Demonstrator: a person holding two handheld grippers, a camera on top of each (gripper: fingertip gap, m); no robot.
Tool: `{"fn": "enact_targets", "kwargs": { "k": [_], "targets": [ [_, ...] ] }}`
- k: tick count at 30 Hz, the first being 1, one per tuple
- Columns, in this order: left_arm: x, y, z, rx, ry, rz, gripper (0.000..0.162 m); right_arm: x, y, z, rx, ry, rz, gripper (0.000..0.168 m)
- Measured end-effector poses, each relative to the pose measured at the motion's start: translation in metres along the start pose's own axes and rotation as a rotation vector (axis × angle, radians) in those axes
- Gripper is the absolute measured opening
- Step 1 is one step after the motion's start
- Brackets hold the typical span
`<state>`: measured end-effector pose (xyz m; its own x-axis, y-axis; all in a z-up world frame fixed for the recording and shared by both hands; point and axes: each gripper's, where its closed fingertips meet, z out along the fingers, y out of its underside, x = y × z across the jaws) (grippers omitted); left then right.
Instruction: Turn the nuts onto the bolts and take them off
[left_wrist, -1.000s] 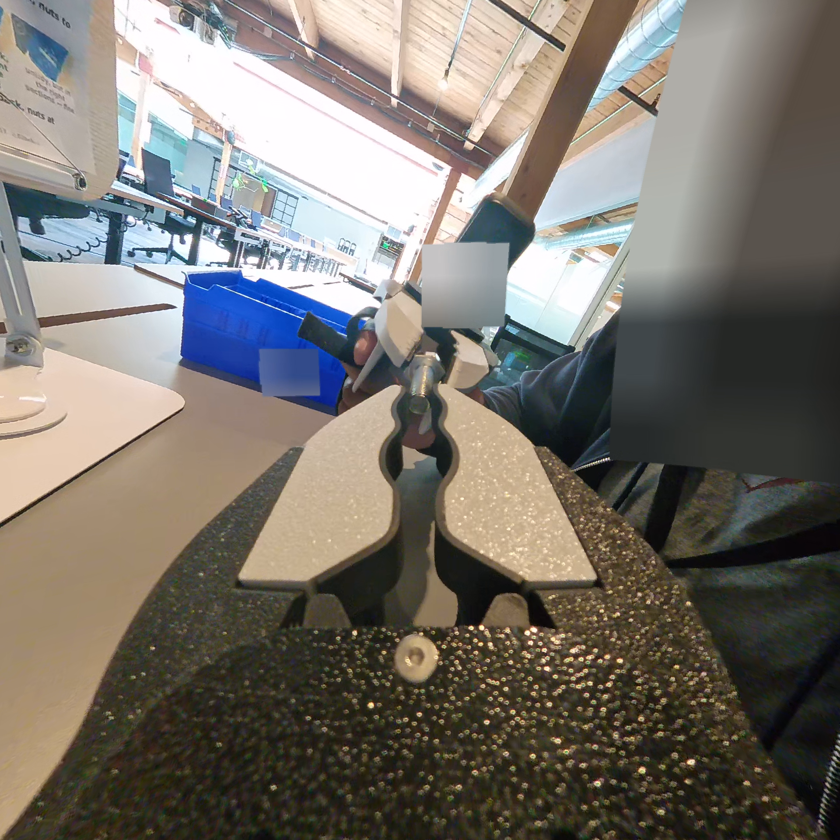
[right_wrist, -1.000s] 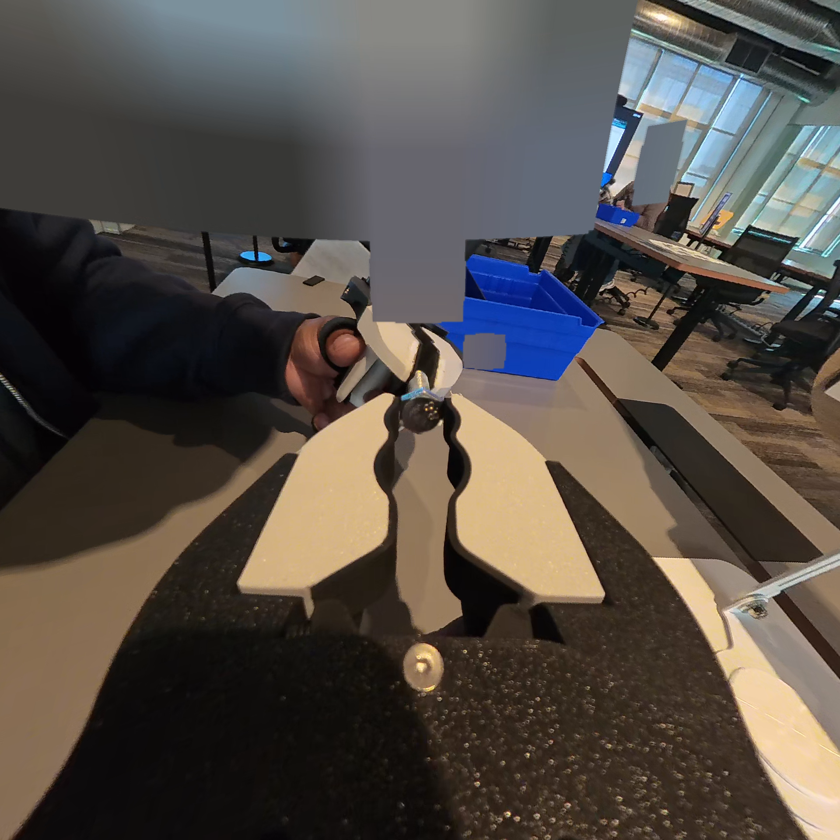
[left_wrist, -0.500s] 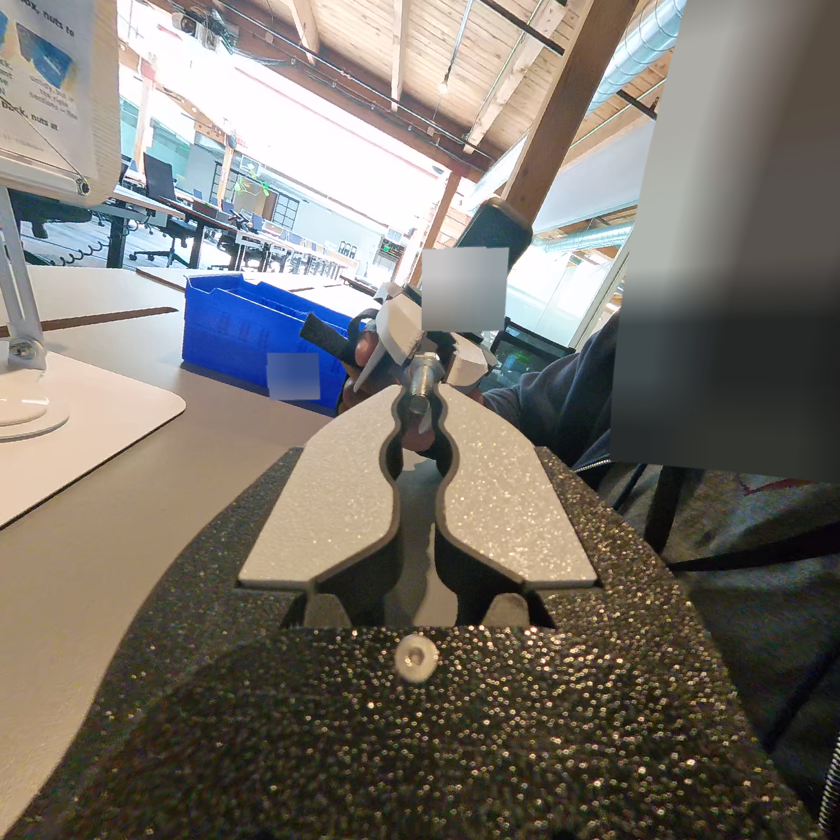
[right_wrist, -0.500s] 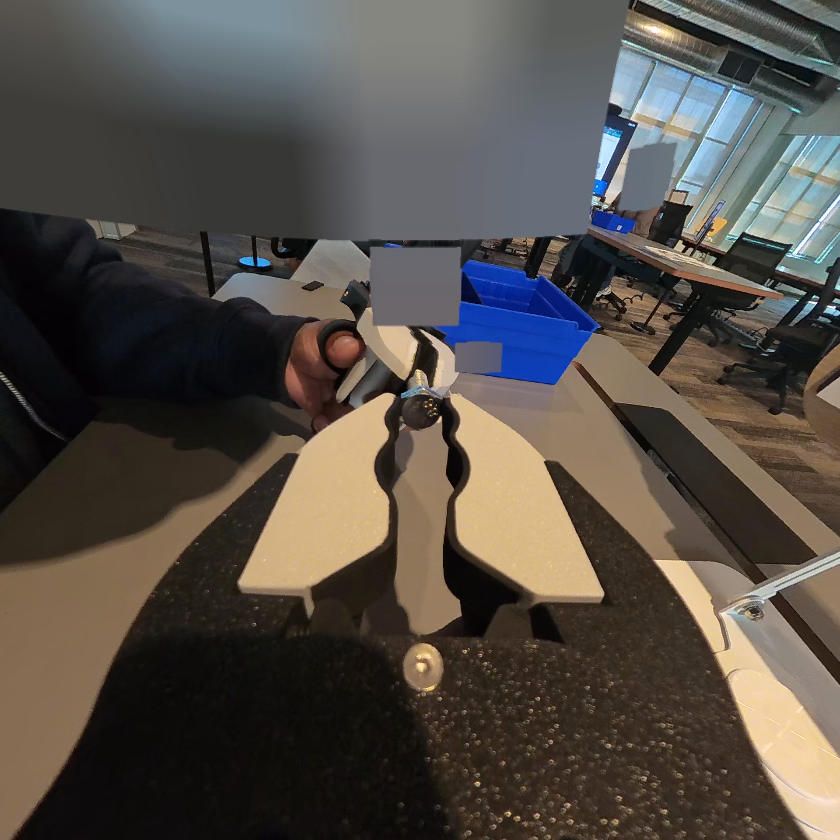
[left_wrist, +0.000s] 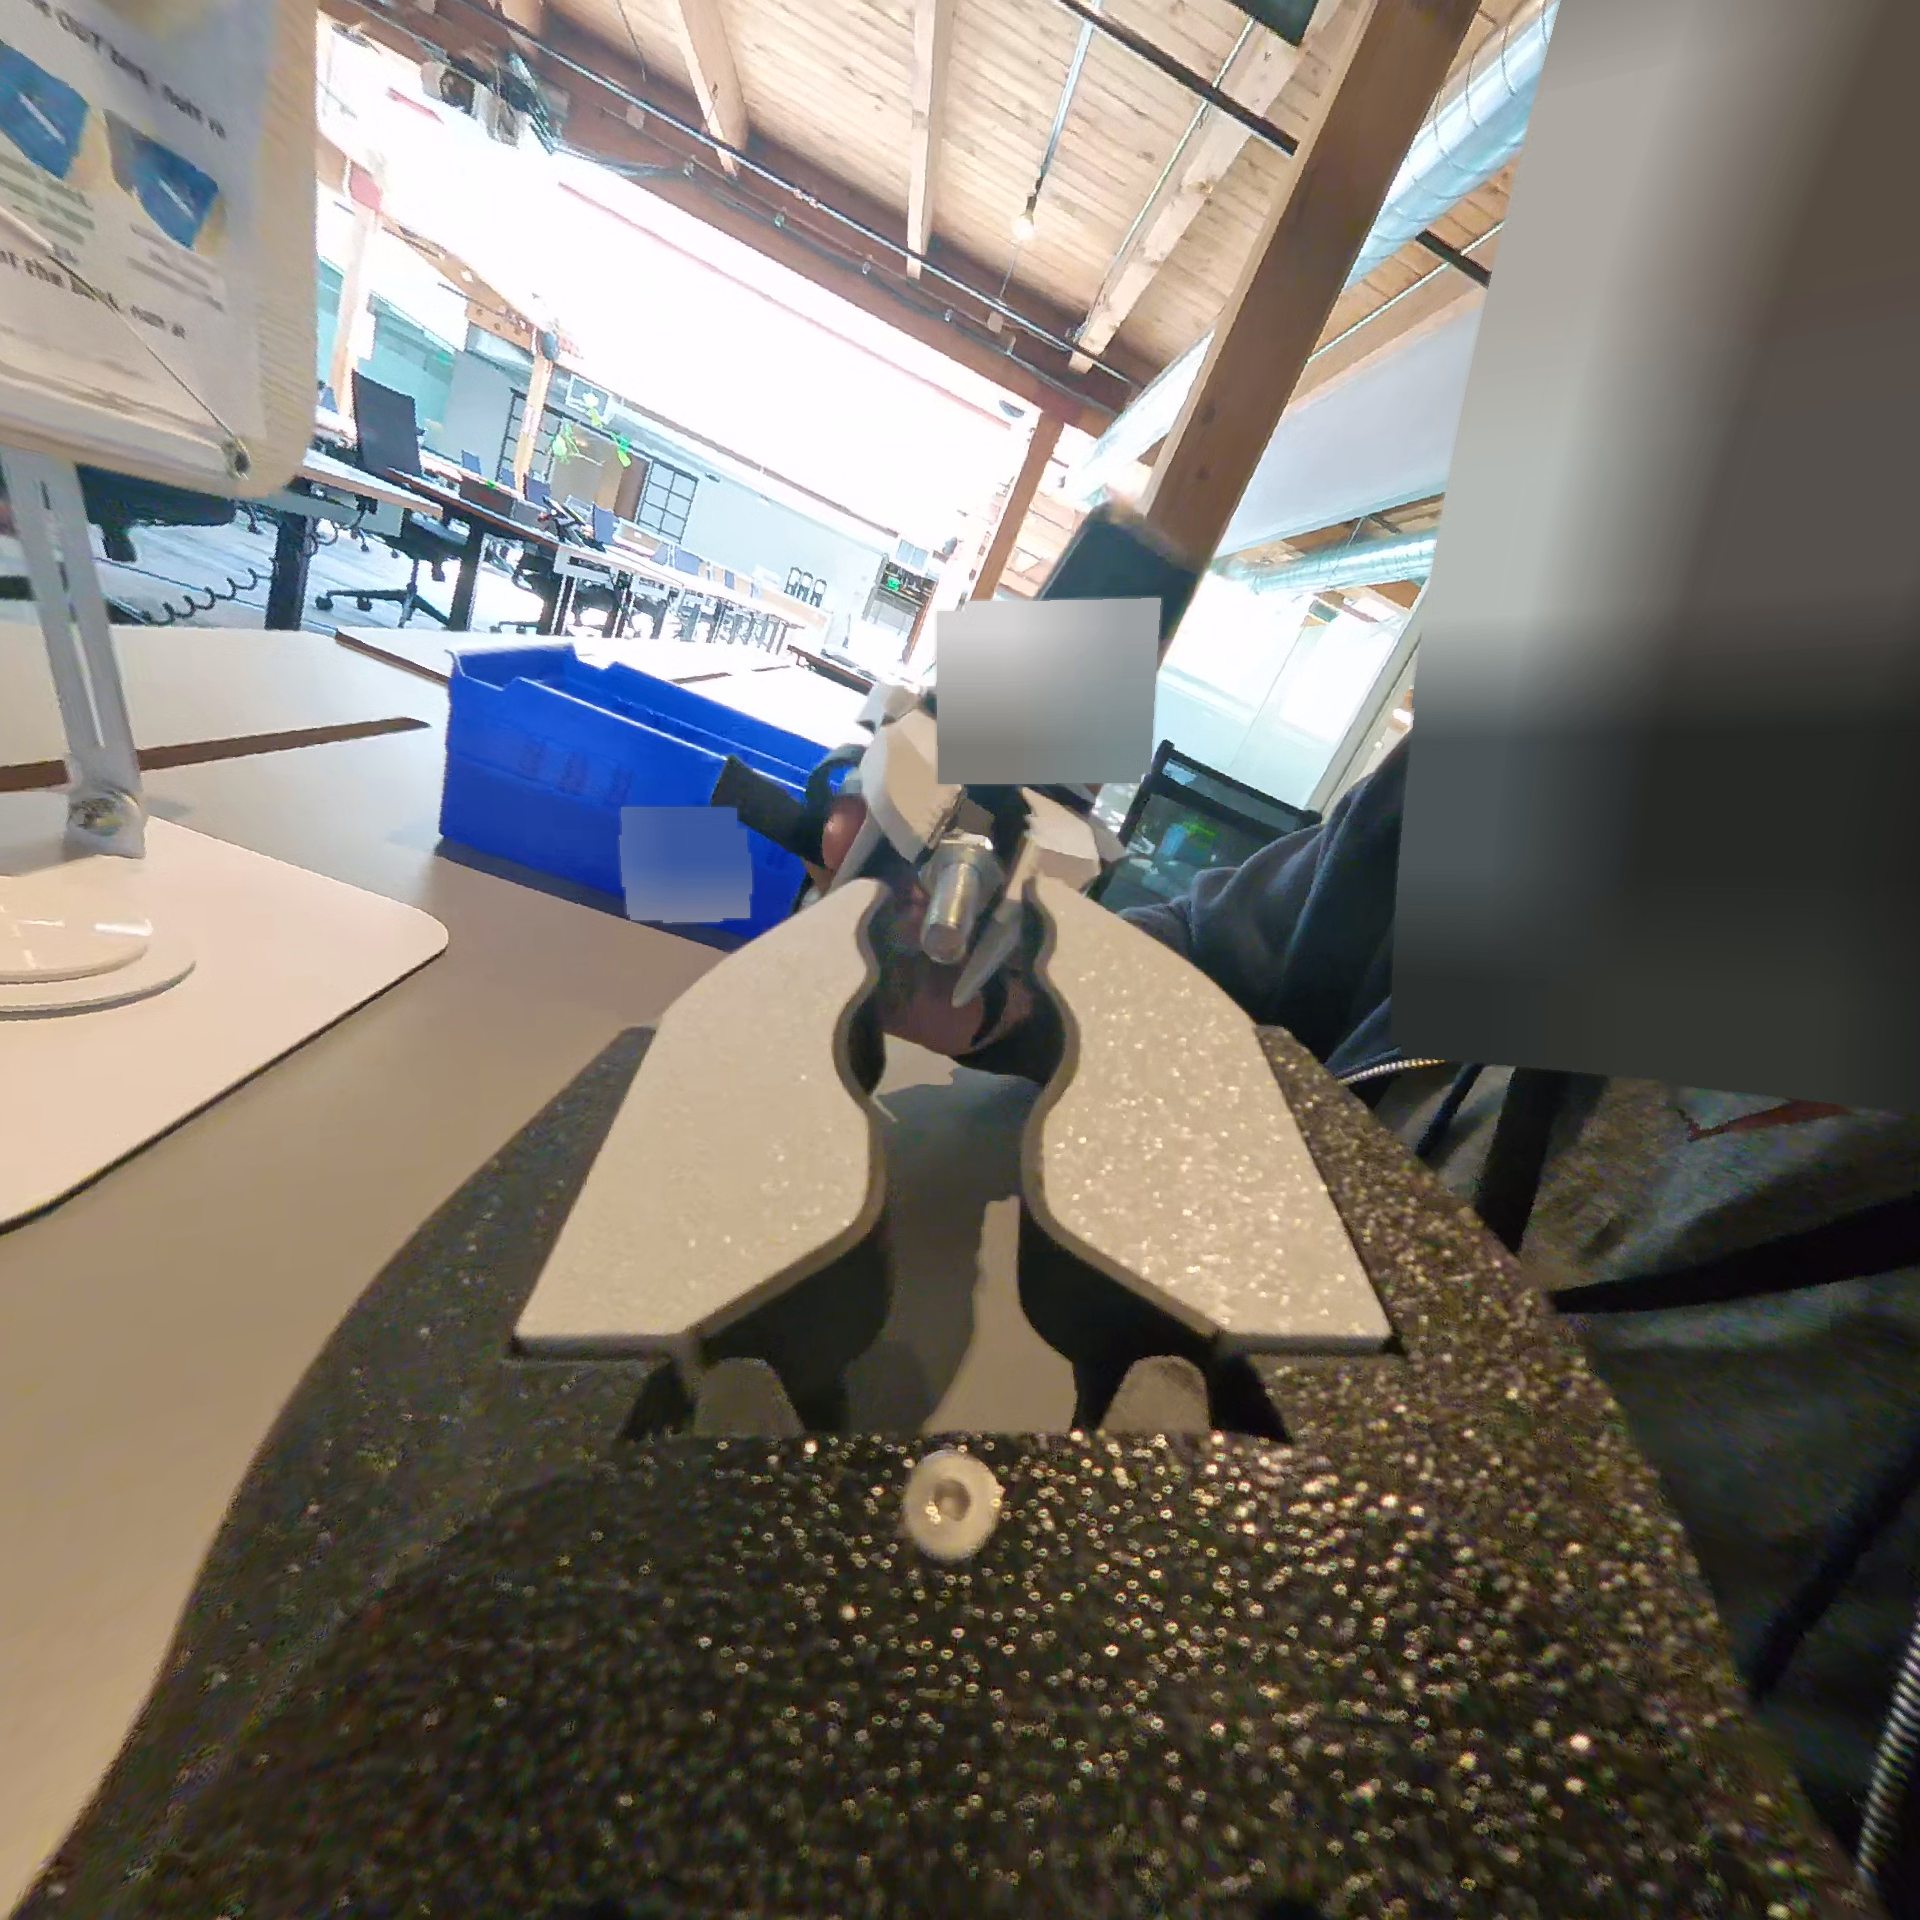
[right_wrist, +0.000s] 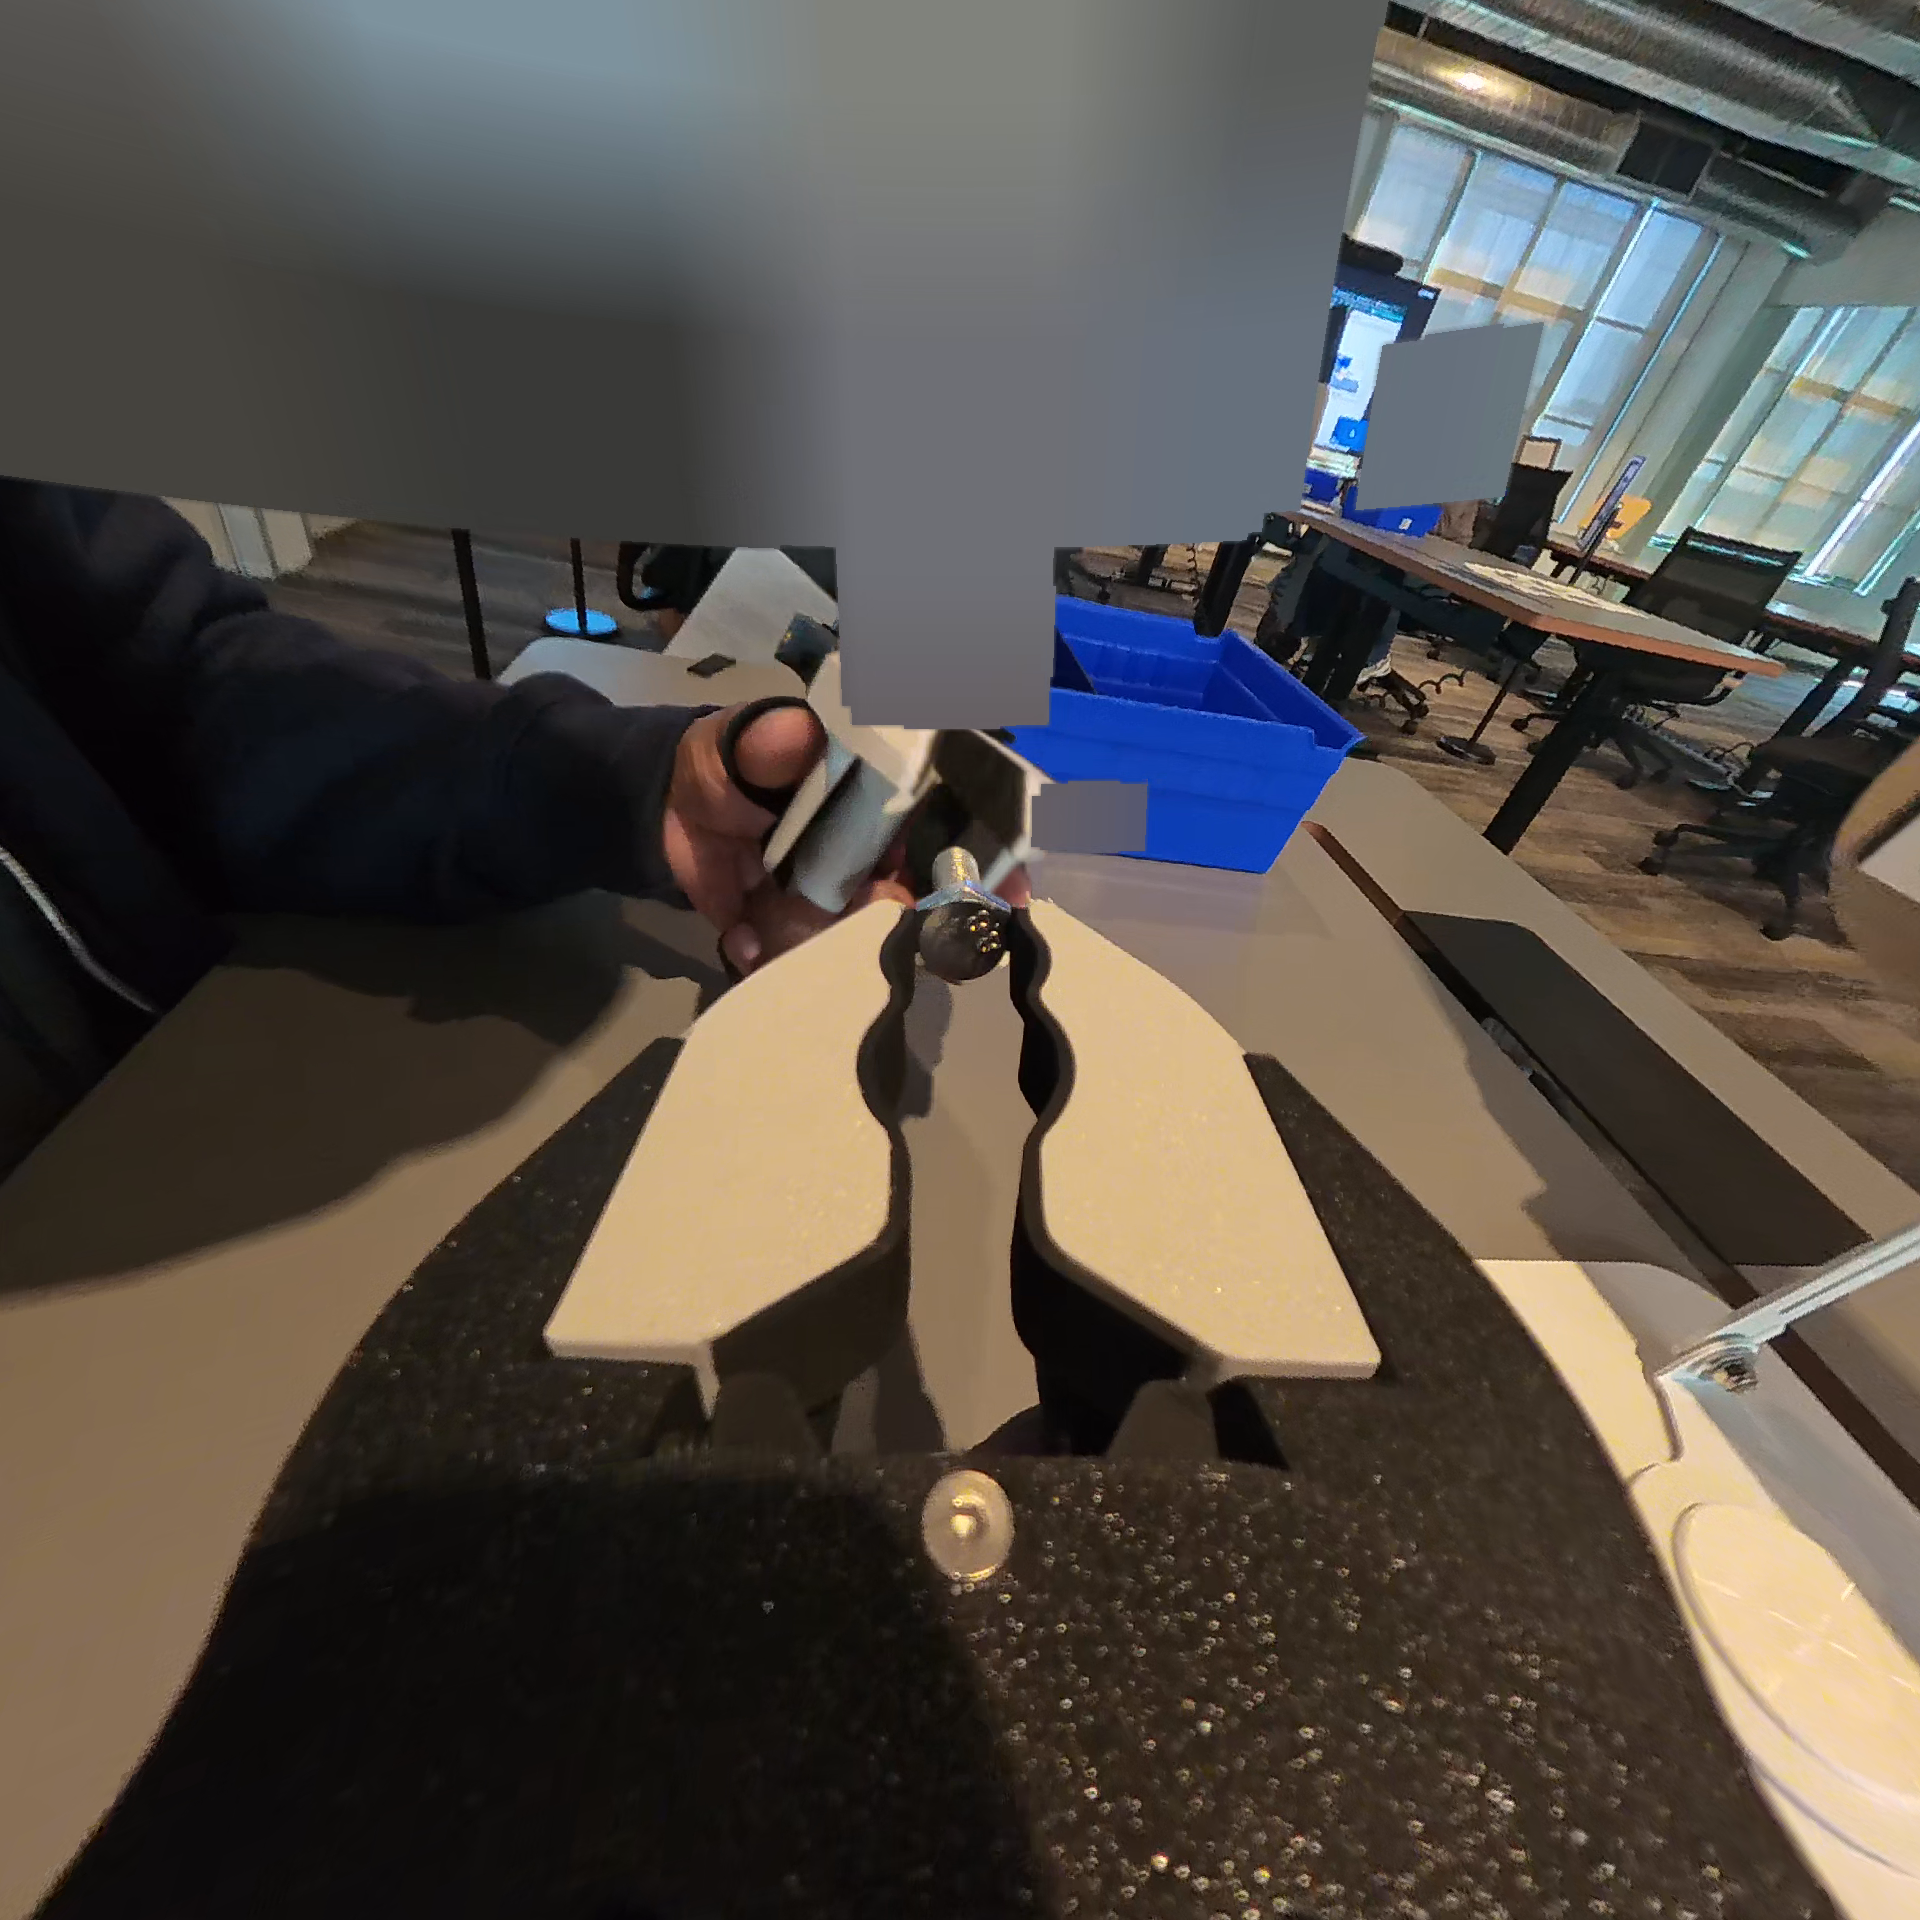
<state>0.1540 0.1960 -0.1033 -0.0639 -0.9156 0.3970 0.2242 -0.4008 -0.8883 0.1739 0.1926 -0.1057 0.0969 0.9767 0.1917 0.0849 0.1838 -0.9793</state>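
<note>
A silver bolt is held in the air above the grey table. Its hex head is clamped between the tips of my right gripper. In the left wrist view the threaded shank points at the camera between the tips of my left gripper, which is open with a gap on each side. A hex piece sits on the shank; I cannot tell whether it is the nut or the head. The right gripper shows farther off there. The left gripper shows in the right wrist view, held by a hand.
A blue bin stands on the table behind the grippers; it also shows in the right wrist view. A white stand base with a paper sheet holder is at the left. The person's dark sleeve and torso are close by. Less than 4 cm separates the two grippers' tips.
My left gripper's jaws have opened off the bolt's threaded end, which they gripped before. The right gripper still clamps the bolt head. Both views shifted slightly.
</note>
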Motion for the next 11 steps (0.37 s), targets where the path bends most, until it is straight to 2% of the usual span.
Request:
{"fn": "enact_targets", "kwargs": {
  "k": [2,5,7,11],
  "targets": [
    [-0.001,-0.001,-0.008,-0.034,-0.020,0.015,0.023,0.003,-0.001,-0.005,0.012,0.011,0.013,0.016],
    [-0.017,0.019,-0.025,-0.232,-0.185,0.111,0.023,0.007,-0.003,-0.016,0.011,0.037,0.006,0.016],
    [-0.032,0.049,-0.033,-0.454,-0.301,0.147,0.020,0.008,-0.003,-0.025,0.004,0.054,-0.007,0.016],
    [-0.044,0.107,-0.038,-0.965,-0.374,0.226,0.013,0.009,0.002,-0.036,0.001,0.074,0.000,0.016]
  ]
}}
